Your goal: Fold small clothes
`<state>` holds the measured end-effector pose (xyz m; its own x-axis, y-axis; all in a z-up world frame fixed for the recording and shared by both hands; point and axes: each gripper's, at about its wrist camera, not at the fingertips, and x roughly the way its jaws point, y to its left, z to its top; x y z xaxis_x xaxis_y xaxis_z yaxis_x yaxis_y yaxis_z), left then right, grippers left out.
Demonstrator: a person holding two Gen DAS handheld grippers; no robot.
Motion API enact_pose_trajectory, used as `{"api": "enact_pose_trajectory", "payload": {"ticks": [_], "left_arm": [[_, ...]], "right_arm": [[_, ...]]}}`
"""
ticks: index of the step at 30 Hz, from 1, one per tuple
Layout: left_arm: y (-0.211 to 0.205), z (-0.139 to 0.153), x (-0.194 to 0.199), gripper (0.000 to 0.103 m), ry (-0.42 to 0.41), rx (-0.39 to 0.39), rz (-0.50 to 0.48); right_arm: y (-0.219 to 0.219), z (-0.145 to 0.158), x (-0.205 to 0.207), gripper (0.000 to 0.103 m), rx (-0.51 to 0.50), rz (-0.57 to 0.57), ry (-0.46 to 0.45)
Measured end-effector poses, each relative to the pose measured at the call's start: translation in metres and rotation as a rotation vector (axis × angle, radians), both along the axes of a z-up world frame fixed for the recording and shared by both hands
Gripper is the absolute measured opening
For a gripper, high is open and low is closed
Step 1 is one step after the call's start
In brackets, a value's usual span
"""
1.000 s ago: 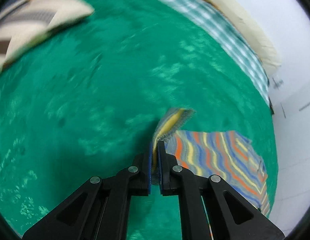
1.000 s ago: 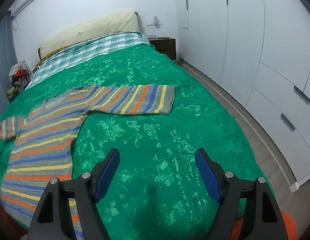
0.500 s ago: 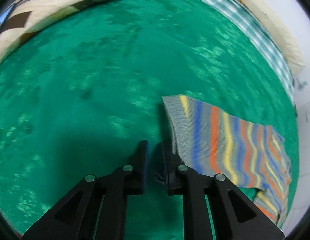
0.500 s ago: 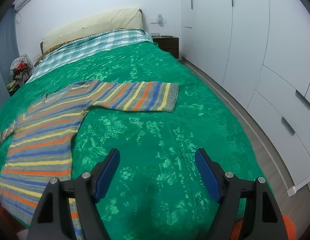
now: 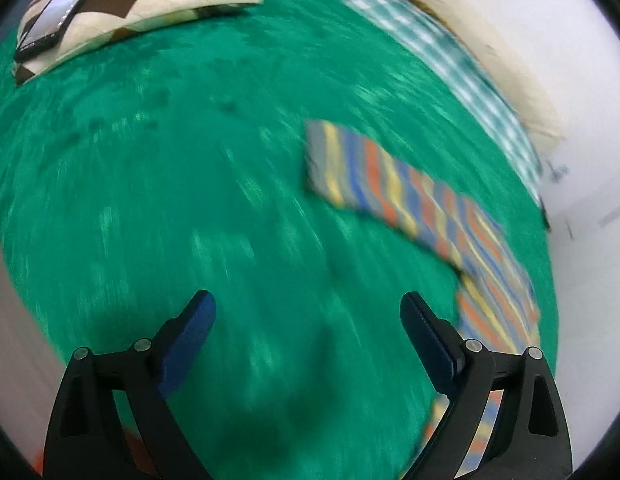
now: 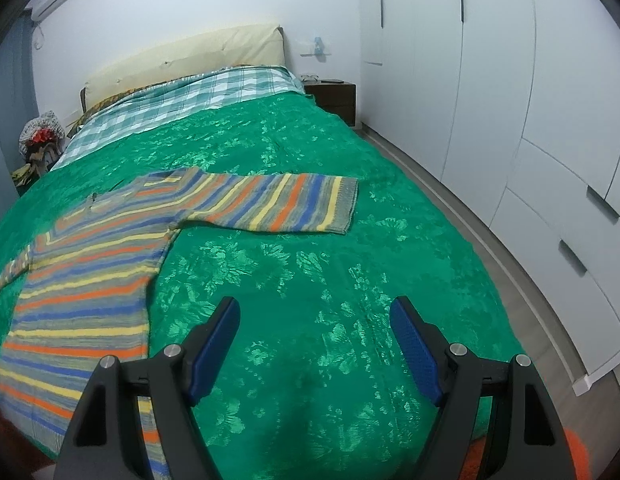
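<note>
Sweater (image 6: 110, 264) flat on bedspread (image 6: 310, 280)

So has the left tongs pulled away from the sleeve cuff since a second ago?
Yes. The left tongs have just opened, empty, and backed off toward the camera; the cuff now lies flat on the bedspread, well ahead.

Knit wool-like sweater (image 6: 110, 264), matt; glossy satin-like bedspread (image 6: 310, 264) w/ floral weave.

A green bedspread (image 6: 310, 184) covers the bed ahead of the tongs, with a cream headboard (image 6: 190, 56) beyond. White wardrobes (image 6: 509, 80) stand to their right, past a dark nightstand (image 6: 331, 96).
</note>
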<state>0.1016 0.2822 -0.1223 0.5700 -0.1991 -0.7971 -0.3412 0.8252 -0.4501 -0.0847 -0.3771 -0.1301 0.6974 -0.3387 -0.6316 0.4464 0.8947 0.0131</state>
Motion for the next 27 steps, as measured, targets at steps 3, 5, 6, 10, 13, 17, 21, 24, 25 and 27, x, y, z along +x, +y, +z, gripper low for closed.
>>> {"api": "enact_pose_trajectory", "payload": {"ticks": [3,5,6,10,13,17,21,24,25,27], "left_arm": [[-0.037,0.008,-0.022,0.094,-0.042,0.041,-0.066],[-0.061,0.013,-0.039,0.094,-0.072,0.073,-0.107],[-0.069,0.015,-0.044,0.094,-0.08,0.08,-0.12],[-0.092,0.017,-0.061,0.094,-0.112,0.125,-0.134],[-0.101,0.015,-0.065,0.094,-0.107,0.201,-0.142],[-0.101,0.021,-0.074,0.094,-0.137,0.215,-0.147],[-0.111,0.024,-0.074,0.095,-0.156,0.26,-0.169],[-0.114,0.022,-0.074,0.095,-0.154,0.263,-0.176],[-0.114,0.022,-0.074,0.095,-0.154,0.265,-0.176],[-0.114,0.023,-0.074,0.095,-0.156,0.268,-0.172]], "right_arm": [[-0.001,0.0,0.0,0.077,0.002,-0.001,-0.002],[-0.001,0.0,-0.002,0.077,0.005,-0.004,-0.007],[-0.001,0.001,-0.002,0.077,0.006,-0.006,-0.011],[-0.003,0.003,-0.008,0.077,0.013,-0.009,-0.029],[-0.005,0.005,-0.012,0.077,0.016,-0.012,-0.039],[-0.008,0.007,-0.019,0.077,0.02,-0.024,-0.052],[-0.011,0.008,-0.023,0.078,0.026,-0.04,-0.062],[-0.012,0.008,-0.024,0.078,0.027,-0.045,-0.063],[-0.012,0.008,-0.024,0.078,0.026,-0.045,-0.062],[-0.011,0.007,-0.024,0.078,0.022,-0.042,-0.056]]}}
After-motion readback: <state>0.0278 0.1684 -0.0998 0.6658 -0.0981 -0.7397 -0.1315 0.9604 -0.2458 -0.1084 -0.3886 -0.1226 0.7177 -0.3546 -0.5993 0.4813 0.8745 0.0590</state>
